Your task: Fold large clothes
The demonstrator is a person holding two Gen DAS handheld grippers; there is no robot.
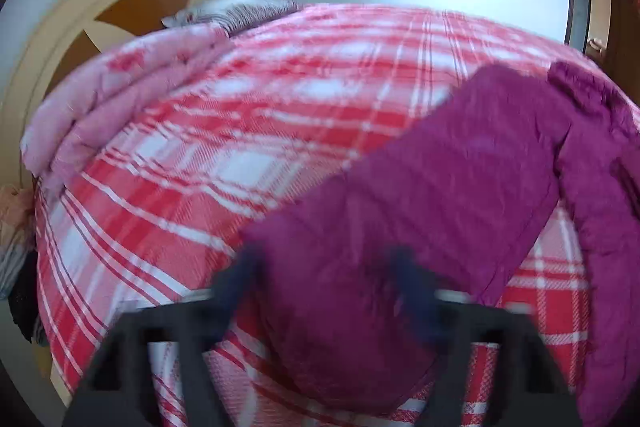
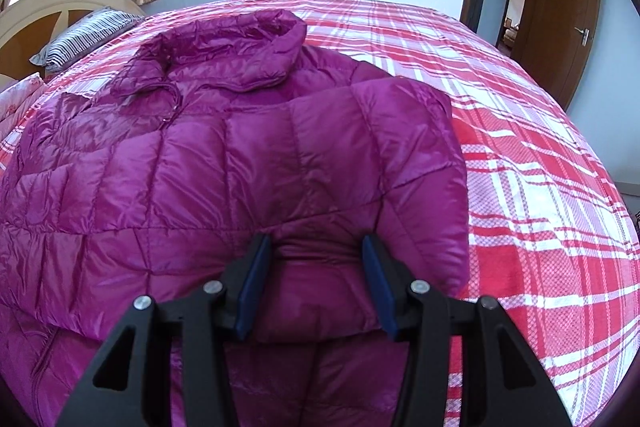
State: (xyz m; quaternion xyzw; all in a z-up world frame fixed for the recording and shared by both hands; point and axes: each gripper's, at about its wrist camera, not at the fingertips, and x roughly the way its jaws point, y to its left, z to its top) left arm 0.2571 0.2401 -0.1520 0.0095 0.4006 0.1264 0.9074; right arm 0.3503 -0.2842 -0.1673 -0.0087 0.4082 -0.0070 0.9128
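A magenta quilted down jacket (image 2: 224,155) lies spread on a red and white plaid bed cover (image 2: 520,147), collar (image 2: 256,47) toward the far side. One sleeve lies folded across its body. My right gripper (image 2: 316,267) is open, its blue pads on either side of the sleeve's cuff end (image 2: 320,291). In the blurred left wrist view the other sleeve (image 1: 420,187) stretches out over the cover (image 1: 200,167). My left gripper (image 1: 328,275) is open with its fingers straddling that sleeve's end.
A folded pink quilt (image 1: 104,99) and a striped pillow (image 2: 84,35) lie at the head of the bed by the cream headboard (image 1: 60,39). A window with curtains is behind it. A wooden door (image 2: 560,7) stands open at the right.
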